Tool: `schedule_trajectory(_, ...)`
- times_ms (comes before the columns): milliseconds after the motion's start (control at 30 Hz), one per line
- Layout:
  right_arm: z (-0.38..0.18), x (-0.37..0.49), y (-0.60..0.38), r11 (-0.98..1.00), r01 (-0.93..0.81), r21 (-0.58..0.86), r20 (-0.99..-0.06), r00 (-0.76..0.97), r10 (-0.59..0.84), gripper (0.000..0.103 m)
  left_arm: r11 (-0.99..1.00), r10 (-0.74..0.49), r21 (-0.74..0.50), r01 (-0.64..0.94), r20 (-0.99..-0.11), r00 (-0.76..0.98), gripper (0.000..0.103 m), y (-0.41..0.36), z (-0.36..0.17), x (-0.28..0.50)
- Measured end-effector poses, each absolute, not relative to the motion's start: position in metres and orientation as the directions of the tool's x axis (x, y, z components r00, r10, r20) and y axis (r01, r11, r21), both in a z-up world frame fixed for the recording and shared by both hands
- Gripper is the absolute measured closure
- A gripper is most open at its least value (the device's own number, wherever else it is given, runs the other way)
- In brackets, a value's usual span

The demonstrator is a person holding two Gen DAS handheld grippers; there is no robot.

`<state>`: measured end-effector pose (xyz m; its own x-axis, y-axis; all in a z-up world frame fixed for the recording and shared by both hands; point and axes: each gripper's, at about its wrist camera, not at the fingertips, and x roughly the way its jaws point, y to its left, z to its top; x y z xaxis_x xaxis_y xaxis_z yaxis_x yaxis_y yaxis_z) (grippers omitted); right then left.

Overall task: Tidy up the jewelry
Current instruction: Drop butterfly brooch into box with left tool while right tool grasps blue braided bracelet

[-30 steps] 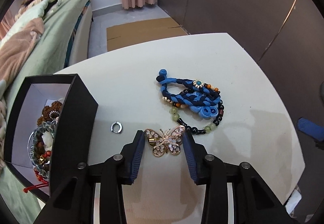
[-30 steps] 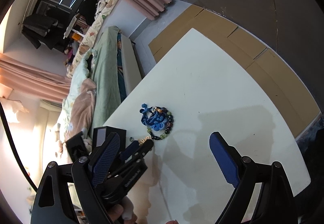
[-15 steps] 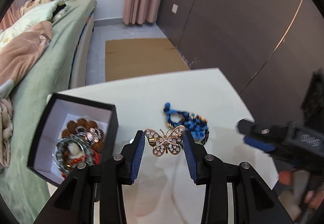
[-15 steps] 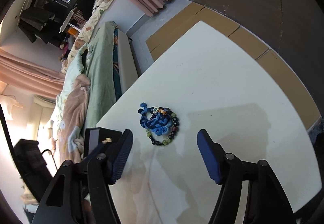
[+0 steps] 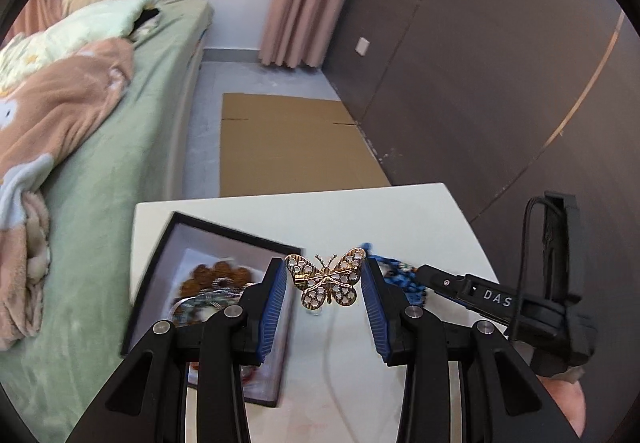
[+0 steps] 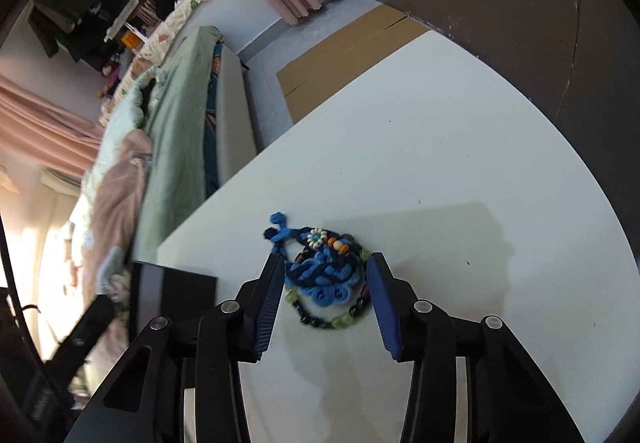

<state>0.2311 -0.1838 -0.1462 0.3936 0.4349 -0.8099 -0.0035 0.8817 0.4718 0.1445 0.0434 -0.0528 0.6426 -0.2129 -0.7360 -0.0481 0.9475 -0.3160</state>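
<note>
White desk (image 6: 460,171) beside a bed: the butterfly brooch (image 5: 326,280) is pinched in the left hand-held gripper (image 5: 325,285), above the black box (image 5: 160,271) that already holds beads. The right hand-held gripper (image 6: 326,287), spread, straddles the blue braided bracelets (image 6: 320,271), not yet boxed.

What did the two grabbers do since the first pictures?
The left gripper lifted the butterfly brooch off the table and carried it up beside the black box. The right gripper came down over the blue bracelet pile, its open fingers now on either side of it. The brooch stays clamped; the bracelets and box have not moved.
</note>
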Motion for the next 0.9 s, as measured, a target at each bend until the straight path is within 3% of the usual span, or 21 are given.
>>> schedule_trajectory(133,-0.151,0.235,-0.174,0.912,-0.014,0.410,-0.827,0.415,0.378,0.067,0.937,-0.212,-0.339,-0.088,-0.747,0.630,0.063,0.066,-0.057,0.142)
schedule_trajectory(167,-0.151,0.235,-0.171,0.926,-0.024,0.377,-0.834,0.425,0.351,0.074,0.934,-0.216,-0.346,-0.091,-0.748,0.628,0.063,0.069,-0.058,0.142)
schedule_trajectory(200,-0.151,0.235,-0.168,0.936,-0.032,0.351,-0.840,0.430,0.330,0.089,0.928,-0.224,-0.359,-0.100,-0.751,0.621,0.063,0.074,-0.059,0.141)
schedule_trajectory(300,-0.147,0.230,-0.167,0.944,-0.032,0.328,-0.842,0.443,0.307,0.090,0.908,-0.251,-0.400,-0.123,-0.756,0.605,0.062,0.087,-0.064,0.138)
schedule_trajectory(367,-0.140,0.226,-0.168,0.941,-0.034,0.336,-0.831,0.461,0.313,0.090,0.902,-0.255,-0.412,-0.132,-0.754,0.606,0.053,0.092,-0.064,0.136)
schedule_trajectory(433,-0.129,0.220,-0.170,0.933,-0.042,0.358,-0.808,0.487,0.332,0.090,0.899,-0.250,-0.417,-0.135,-0.740,0.624,0.016,0.097,-0.059,0.131)
schedule_trajectory(467,-0.126,0.218,-0.171,0.926,-0.042,0.374,-0.797,0.496,0.345,0.090,0.897,-0.249,-0.421,-0.135,-0.733,0.633,0.012,0.098,-0.057,0.128)
schedule_trajectory(800,-0.093,0.193,-0.177,0.841,-0.116,0.529,-0.673,0.547,0.498,0.090,0.899,-0.203,-0.406,-0.166,-0.721,0.662,0.011,0.117,-0.046,0.105)
schedule_trajectory(900,-0.083,0.184,-0.172,0.804,-0.159,0.573,-0.621,0.555,0.553,0.090,0.898,-0.190,-0.404,-0.177,-0.717,0.670,0.001,0.124,-0.046,0.096)
